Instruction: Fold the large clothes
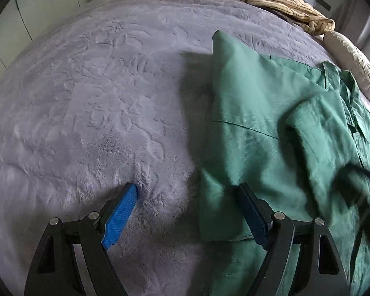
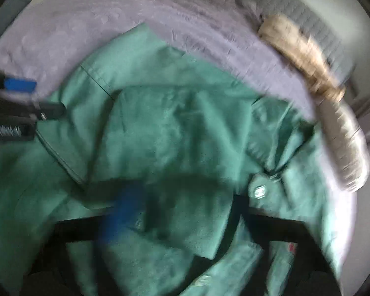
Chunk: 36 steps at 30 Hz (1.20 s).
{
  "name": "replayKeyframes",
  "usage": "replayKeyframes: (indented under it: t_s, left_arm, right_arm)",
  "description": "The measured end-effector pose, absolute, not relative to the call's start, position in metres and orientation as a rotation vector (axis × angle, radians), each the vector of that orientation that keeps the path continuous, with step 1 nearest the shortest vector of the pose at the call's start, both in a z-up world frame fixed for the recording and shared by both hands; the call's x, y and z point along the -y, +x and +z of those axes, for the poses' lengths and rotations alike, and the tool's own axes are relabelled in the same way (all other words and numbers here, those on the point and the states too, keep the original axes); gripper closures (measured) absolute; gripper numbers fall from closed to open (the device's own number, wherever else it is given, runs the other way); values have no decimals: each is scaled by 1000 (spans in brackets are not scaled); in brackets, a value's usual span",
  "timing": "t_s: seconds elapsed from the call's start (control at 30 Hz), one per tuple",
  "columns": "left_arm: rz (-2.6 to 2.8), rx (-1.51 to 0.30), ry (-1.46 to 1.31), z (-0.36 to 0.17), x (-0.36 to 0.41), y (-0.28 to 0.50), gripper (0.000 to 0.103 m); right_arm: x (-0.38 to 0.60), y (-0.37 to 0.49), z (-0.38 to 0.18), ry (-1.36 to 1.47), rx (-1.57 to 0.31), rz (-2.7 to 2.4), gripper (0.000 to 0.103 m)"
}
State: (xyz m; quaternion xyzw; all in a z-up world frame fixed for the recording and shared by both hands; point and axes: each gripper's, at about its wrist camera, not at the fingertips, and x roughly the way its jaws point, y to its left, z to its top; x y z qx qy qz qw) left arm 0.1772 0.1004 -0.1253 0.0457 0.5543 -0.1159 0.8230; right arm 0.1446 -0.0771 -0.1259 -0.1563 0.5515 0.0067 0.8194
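Observation:
A large green shirt (image 1: 271,128) lies on the bed, its sleeve folded over the body; it also fills the right wrist view (image 2: 175,133), which is blurred. My left gripper (image 1: 187,192) is open and empty at the shirt's left edge, one blue finger (image 1: 122,212) on the blanket and the other (image 1: 251,212) over the green cloth. It shows in the right wrist view (image 2: 24,98) at the far left. My right gripper (image 2: 180,212) is low over the shirt. A blue finger (image 2: 123,212) shows, with green cloth across the gap between the fingers; the grip is unclear.
A grey-lilac embossed blanket (image 1: 91,103) covers the bed. A tan garment (image 1: 281,2) is bunched at the far edge, and a cream pillow (image 1: 355,66) lies to its right. Pale cupboard doors (image 1: 44,0) stand beyond the bed.

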Motion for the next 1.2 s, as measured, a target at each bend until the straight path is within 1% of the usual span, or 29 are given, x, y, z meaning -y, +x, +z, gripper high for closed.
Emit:
replayKeyframes:
  t_s: [0.03, 0.13, 0.2, 0.23, 0.3, 0.33, 0.37, 0.4, 0.43, 0.53, 0.6, 0.63, 0.67, 0.7, 0.73, 0.87, 0.97, 1.0, 1.03, 1.1, 1.17, 1.2]
  left_arm:
    - [-246, -1178, 99, -126, -99, 177, 19]
    - [-250, -1185, 97, -127, -100, 177, 19]
    - [-250, -1186, 102, -125, -98, 177, 19]
    - [-249, -1182, 110, -126, -95, 180, 19]
    - [-243, -1172, 122, -126, -95, 181, 19]
    - [-236, -1165, 125, -127, -95, 179, 19]
    - [-230, -1160, 128, -127, -92, 180, 19]
    - [-222, -1156, 127, -126, -91, 179, 19]
    - [-216, -1155, 122, -125, -88, 180, 19]
    - [-210, -1166, 90, -123, -93, 180, 19]
    - [-216, -1177, 75, -124, -96, 181, 19]
    - [-219, -1179, 76, -125, -97, 179, 19]
    - [-222, -1180, 86, -127, -97, 180, 19]
    - [-224, -1175, 99, -127, -97, 179, 19]
    - [-227, -1168, 107, -127, -96, 179, 19]
    - [-228, -1168, 101, -130, -96, 180, 19]
    - [-229, -1165, 107, -130, -96, 180, 19]
    - [-231, -1163, 113, -131, -95, 180, 18]
    - [-227, -1161, 120, -131, -95, 180, 14]
    - [-221, -1158, 132, -132, -98, 180, 13]
    - [-216, -1166, 134, -130, -97, 181, 14]
    - [-211, -1170, 140, -128, -96, 183, 14]
  right_arm:
    - [93, 146, -119, -198, -1176, -16, 100]
    - [146, 136, -94, 113, -1094, -152, 101]
    - [191, 124, -88, 313, -1077, -274, 100]
    - [203, 120, -88, 375, -1085, -271, 96]
    - [195, 123, -87, 352, -1126, -172, 95]
    - [185, 125, -86, 315, -1135, -141, 71]
    - [167, 130, -85, 275, -1135, -97, 50]
    - [149, 135, -84, 265, -1122, -60, 16]
    - [132, 140, -85, 269, -1107, -34, 14]
    - [93, 162, -103, 255, -1121, 8, 15]
    - [76, 178, -123, 181, -1163, -3, 17]
    - [65, 187, -136, 100, -1208, -47, 28]
    - [57, 190, -147, -4, -1226, -107, 36]
    - [58, 189, -145, -22, -1207, -112, 63]
    - [63, 186, -139, 1, -1185, -105, 84]
    - [127, 164, -97, 310, -1072, -102, 85]
    - [189, 132, -71, 473, -966, -125, 85]
    - [205, 123, -70, 506, -954, -144, 84]
    - [227, 111, -71, 560, -948, -174, 83]
    - [268, 86, -86, 711, -964, -227, 73]
    - [303, 72, -104, 812, -984, -305, 67]
    - [313, 61, -112, 865, -992, -319, 57]
